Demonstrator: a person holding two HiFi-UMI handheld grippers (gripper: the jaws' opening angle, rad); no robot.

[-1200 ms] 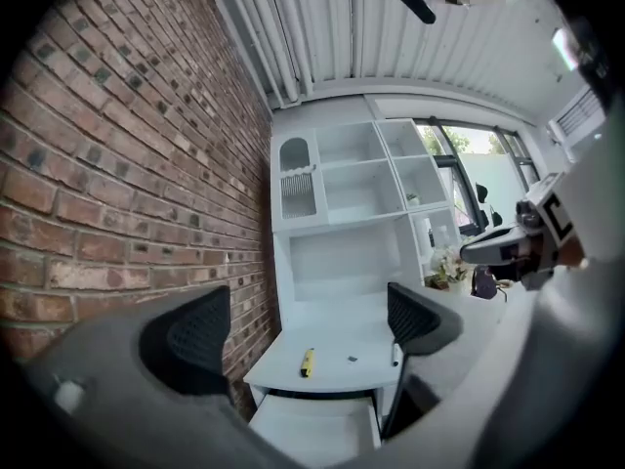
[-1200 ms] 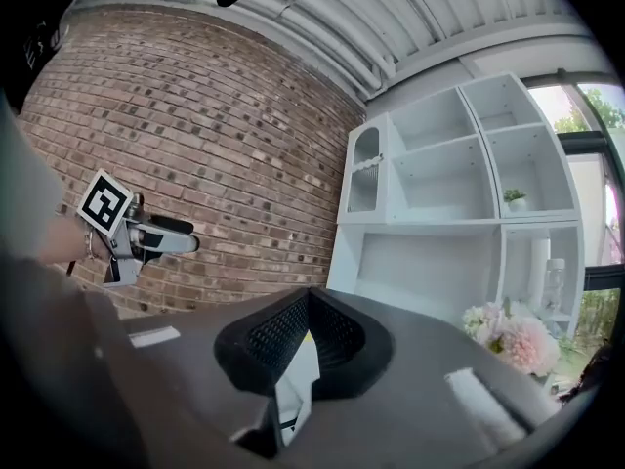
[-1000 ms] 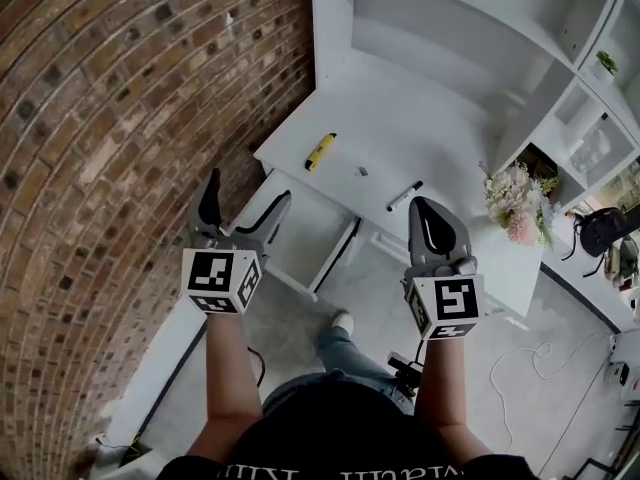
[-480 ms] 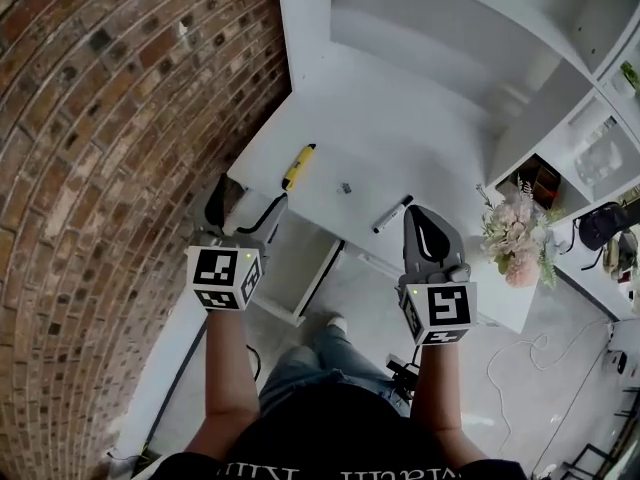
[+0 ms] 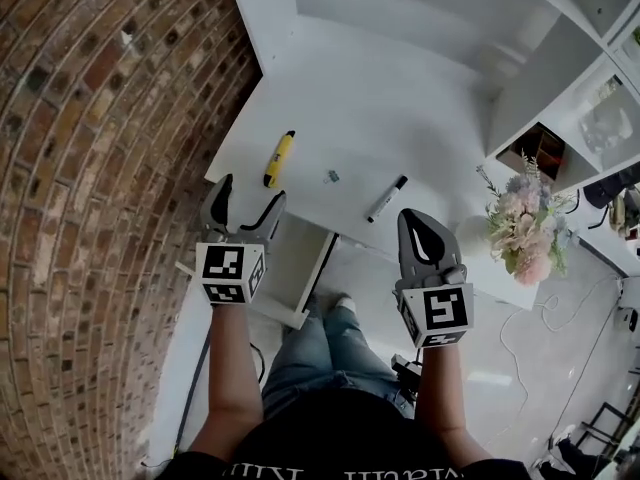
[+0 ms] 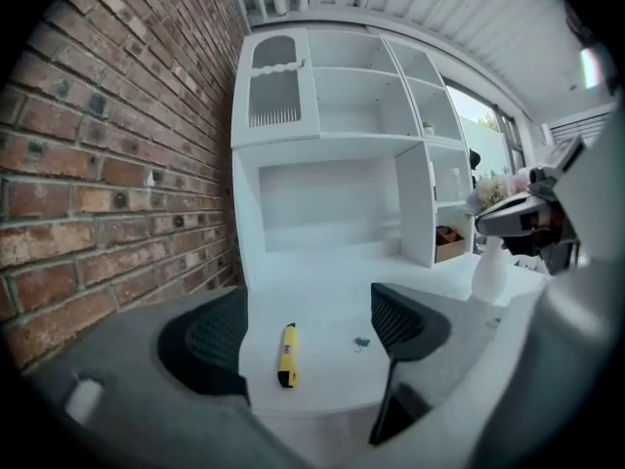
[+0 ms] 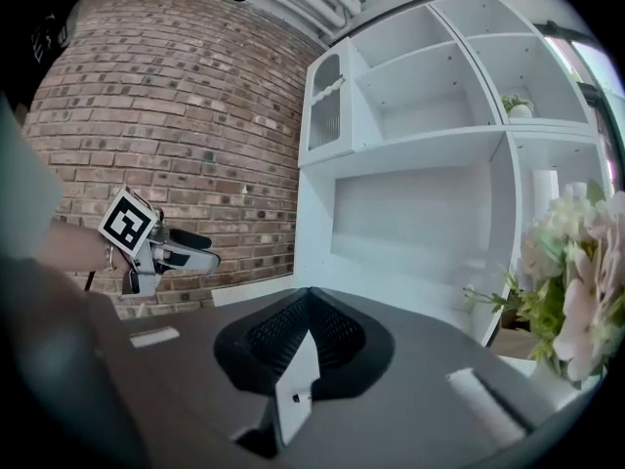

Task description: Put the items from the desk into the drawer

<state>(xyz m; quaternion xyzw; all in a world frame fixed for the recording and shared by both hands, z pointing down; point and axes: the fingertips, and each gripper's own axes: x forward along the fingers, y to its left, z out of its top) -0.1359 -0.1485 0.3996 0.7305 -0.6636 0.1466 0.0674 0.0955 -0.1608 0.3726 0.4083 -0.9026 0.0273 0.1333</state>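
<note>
On the white desk (image 5: 380,118) lie a yellow utility knife (image 5: 279,158), a small metal clip (image 5: 331,176) and a black-and-white marker (image 5: 387,198). The knife (image 6: 286,354) and the clip (image 6: 361,341) also show in the left gripper view, just beyond the jaws. My left gripper (image 5: 247,200) hangs open and empty over the desk's front left edge, short of the knife. Below it an open white drawer (image 5: 295,263) sticks out from under the desk. My right gripper (image 5: 422,226) is shut with nothing in it, in front of the desk near the marker.
A brick wall (image 5: 90,168) runs along the left. A bunch of pink flowers (image 5: 525,223) in a white vase (image 6: 488,272) stands at the desk's right end. White shelves (image 5: 560,118) rise at the back and right. The person's legs (image 5: 320,348) stand before the drawer.
The desk has drawn nearer in the head view. Both grippers have come up to its front edge, the left one closer to the yellow knife. Neither jaw state has changed.
</note>
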